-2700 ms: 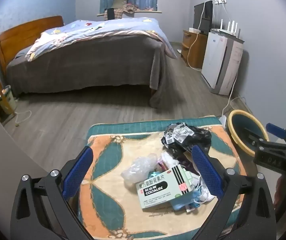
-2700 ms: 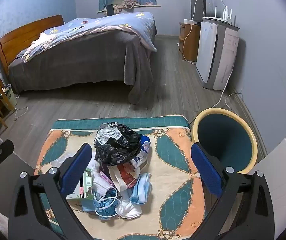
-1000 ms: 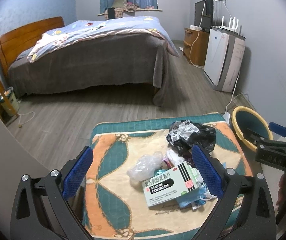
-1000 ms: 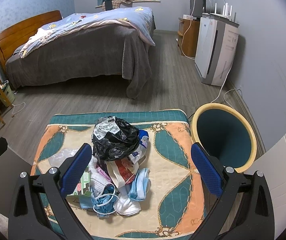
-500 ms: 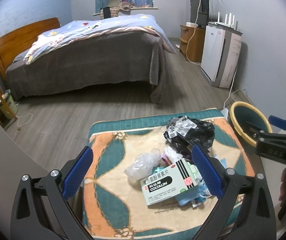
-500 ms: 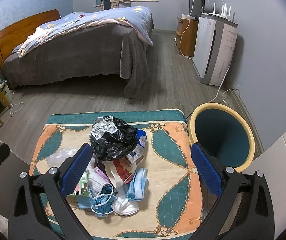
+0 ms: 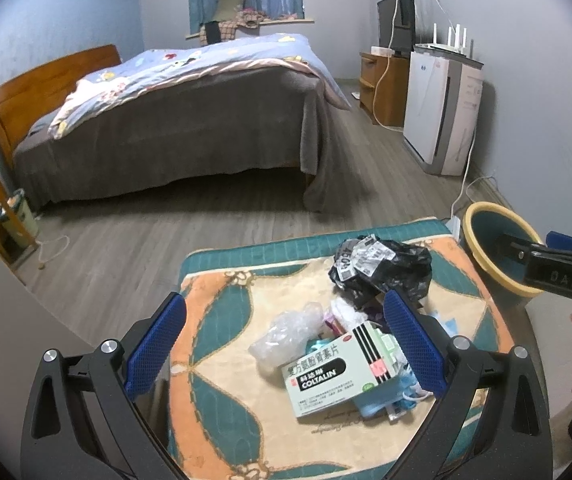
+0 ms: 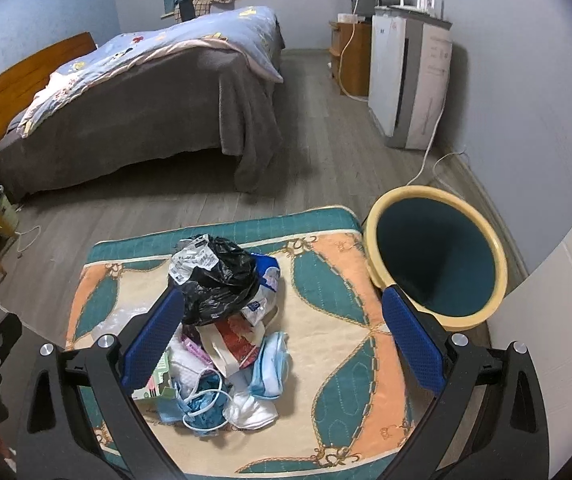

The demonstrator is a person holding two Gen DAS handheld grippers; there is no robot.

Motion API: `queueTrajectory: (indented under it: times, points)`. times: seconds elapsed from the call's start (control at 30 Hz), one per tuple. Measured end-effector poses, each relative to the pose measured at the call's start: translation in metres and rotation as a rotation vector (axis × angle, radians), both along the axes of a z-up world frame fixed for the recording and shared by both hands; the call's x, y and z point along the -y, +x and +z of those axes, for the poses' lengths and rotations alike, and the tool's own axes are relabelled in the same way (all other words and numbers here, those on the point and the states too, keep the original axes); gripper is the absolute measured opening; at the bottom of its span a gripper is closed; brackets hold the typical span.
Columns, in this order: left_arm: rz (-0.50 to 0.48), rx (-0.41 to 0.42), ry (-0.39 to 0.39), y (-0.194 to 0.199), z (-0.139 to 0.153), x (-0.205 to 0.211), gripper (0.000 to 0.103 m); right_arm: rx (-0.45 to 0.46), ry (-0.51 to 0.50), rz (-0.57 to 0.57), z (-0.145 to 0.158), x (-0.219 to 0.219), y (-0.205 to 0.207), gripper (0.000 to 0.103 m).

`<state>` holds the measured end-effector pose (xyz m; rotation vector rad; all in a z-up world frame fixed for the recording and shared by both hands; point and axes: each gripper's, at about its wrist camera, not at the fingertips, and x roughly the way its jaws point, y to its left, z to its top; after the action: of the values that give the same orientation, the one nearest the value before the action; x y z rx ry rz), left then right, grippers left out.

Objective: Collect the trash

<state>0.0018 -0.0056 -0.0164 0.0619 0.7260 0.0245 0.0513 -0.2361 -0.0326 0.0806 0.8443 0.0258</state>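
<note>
**Both grippers poised over a heap of rubbish on a patterned mat**

The left gripper (image 7: 283, 344) hangs above the near left part of the mat (image 7: 221, 412), tilted down toward it, fingers spread wide with nothing between them. The right gripper (image 8: 283, 340) is held the same way further right, jaws just as wide and empty, its blue pads (image 8: 410, 340) framing the pile and the bare mat beside it.

The trash lies heaped in the middle of the mat: a crumpled black bag (image 8: 217, 280) at the far end, a clear plastic wad (image 7: 290, 334) to the left, face masks (image 8: 269, 364) nearest the person.

From the left wrist the medicine box (image 7: 334, 372) shows its whole printed face, lying flat, long axis running left to right and slightly away; from the right wrist only a green corner of it peeks past the left finger. The right wrist instead looks straight into the teal bin (image 8: 436, 260) with its cream rim, standing just beside the mat's right edge. The left wrist catches the right gripper in front of that bin, and a bed (image 7: 173, 120) beyond.
</note>
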Motion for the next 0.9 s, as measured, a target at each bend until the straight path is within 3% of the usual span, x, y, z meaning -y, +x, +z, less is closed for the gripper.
queueTrajectory:
  times: [0.1, 0.43, 0.53, 0.63, 0.9]
  points:
    - [0.003, 0.0, -0.006, 0.005, -0.003, 0.0, 0.098, -0.024, 0.03, 0.002, -0.003, 0.002, 0.01, 0.097]
    - [-0.013, -0.143, -0.002, 0.024, -0.045, 0.007, 0.098, -0.149, 0.084, 0.063, -0.031, -0.012, 0.049, 0.097]
    - [-0.075, -0.199, -0.026, 0.023, -0.063, 0.013, 0.098, -0.19, 0.09, 0.062, -0.041, -0.014, 0.054, 0.097]
    - [-0.143, -0.243, 0.041, 0.019, -0.082, 0.023, 0.098, -0.206, 0.069, 0.064, -0.044, -0.016, 0.053, 0.097]
    - [-0.172, -0.374, 0.041, 0.026, -0.125, 0.033, 0.098, -0.251, 0.07, 0.055, -0.055, -0.014, 0.061, 0.097]
